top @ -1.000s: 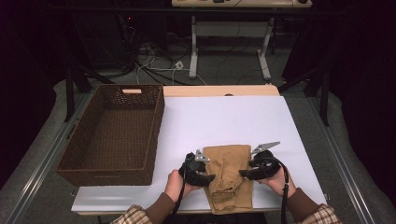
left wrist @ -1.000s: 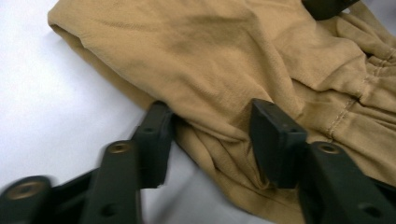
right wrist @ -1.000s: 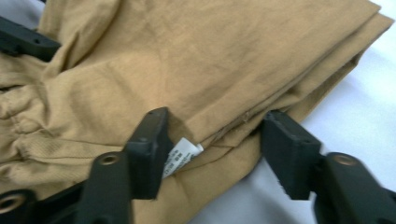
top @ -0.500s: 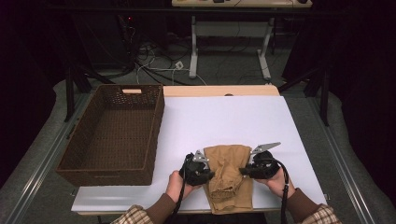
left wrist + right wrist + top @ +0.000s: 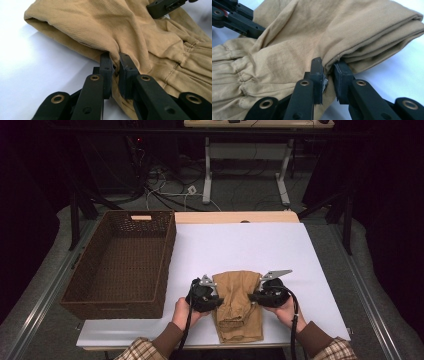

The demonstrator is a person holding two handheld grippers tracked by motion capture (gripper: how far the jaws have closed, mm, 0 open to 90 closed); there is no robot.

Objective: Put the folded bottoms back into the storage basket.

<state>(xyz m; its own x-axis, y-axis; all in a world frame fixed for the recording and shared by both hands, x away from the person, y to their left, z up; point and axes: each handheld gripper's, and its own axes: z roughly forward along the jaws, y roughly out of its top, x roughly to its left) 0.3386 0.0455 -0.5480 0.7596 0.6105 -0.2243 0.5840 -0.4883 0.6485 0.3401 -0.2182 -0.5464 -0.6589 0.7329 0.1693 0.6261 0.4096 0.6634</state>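
A: Tan cloth (image 5: 239, 304) lies folded near the front edge of the white table (image 5: 250, 245), right of the wicker basket (image 5: 120, 262).
B: Left tool (image 5: 218, 301) and right tool (image 5: 252, 297) have just closed, each pinching one side edge.

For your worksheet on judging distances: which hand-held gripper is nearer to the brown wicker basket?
Left. The left hand-held gripper grips the tan garment's side facing the wicker basket; the right hand-held gripper grips the garment's far side.
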